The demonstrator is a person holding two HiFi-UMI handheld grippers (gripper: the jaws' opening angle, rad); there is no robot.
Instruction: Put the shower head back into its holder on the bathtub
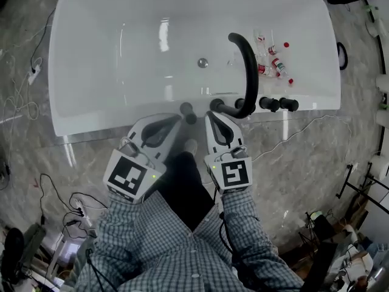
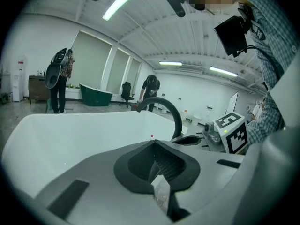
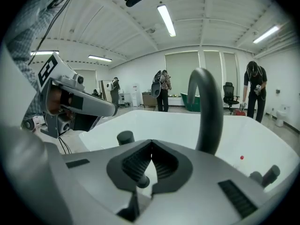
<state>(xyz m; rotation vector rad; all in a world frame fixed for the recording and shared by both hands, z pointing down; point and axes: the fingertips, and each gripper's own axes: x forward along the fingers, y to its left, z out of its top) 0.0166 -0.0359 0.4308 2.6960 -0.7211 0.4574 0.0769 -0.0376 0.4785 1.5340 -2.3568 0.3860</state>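
Note:
The white bathtub fills the top of the head view. On its near rim a black curved spout arches over the basin. A short black cylinder sits on the rim left of it; I cannot tell whether it is the shower head or its holder. My left gripper is shut and empty, its tips just short of that cylinder. My right gripper is also shut and empty, close to the spout's base. In the left gripper view the left gripper points at the spout. In the right gripper view the right gripper sits below the spout.
Two black knobs stand on the rim right of the spout. Small bottles with red caps lie in the tub near the drain. Cables trail over the marble floor. Other people work at a distance.

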